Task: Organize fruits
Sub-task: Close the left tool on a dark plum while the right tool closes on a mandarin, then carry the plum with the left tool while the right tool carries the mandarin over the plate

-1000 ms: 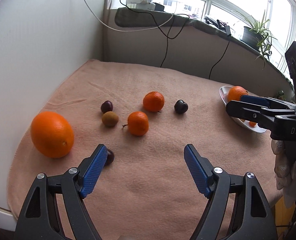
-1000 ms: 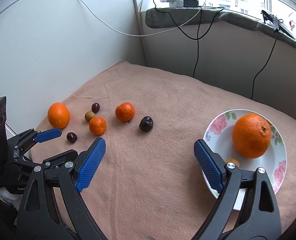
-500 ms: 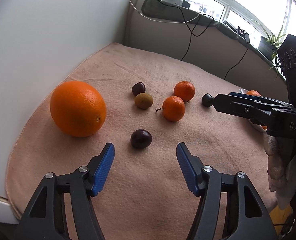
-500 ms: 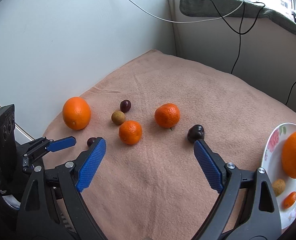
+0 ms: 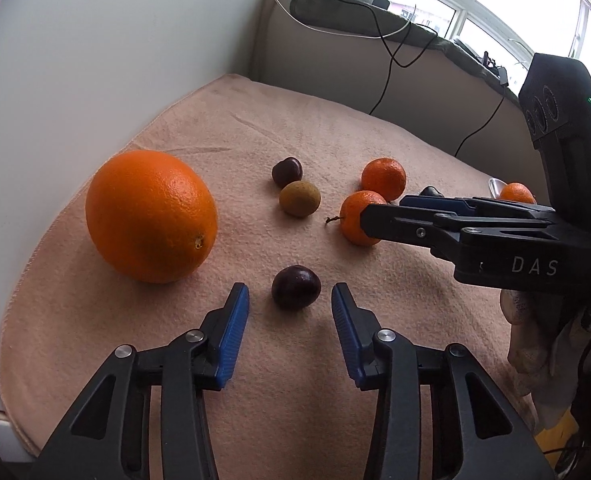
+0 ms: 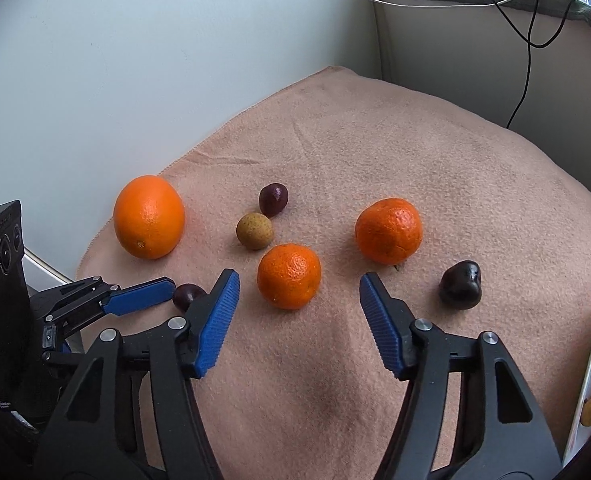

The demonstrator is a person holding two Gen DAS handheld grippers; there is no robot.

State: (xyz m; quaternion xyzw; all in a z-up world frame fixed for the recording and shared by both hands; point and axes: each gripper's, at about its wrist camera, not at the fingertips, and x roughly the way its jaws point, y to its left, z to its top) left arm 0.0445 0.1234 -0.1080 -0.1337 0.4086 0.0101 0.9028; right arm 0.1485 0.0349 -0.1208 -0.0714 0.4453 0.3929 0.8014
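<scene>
A dark cherry (image 5: 296, 287) lies on the peach towel (image 5: 335, 128), between the blue tips of my left gripper (image 5: 289, 295). Its jaws are closing and the pads stand clear of the cherry. My right gripper (image 6: 299, 279) has a small mandarin (image 6: 289, 276) between its fingertips. Its jaws are closing too, with gaps on both sides. In the right wrist view the left gripper (image 6: 147, 300) appears at the lower left beside that cherry (image 6: 187, 295). A large orange (image 5: 151, 216) rests left of the cherry.
A second mandarin (image 6: 388, 230), a brown round fruit (image 6: 254, 231) and two more dark cherries (image 6: 273, 199) (image 6: 460, 285) lie on the towel. A white plate (image 6: 587, 380) holding fruit is at the right edge. White walls close off the left and back.
Both grippers have come forward and down toward the fruit, and both pairs of jaws have narrowed. The right wrist view has swung left, away from the plate, onto the mandarin.
</scene>
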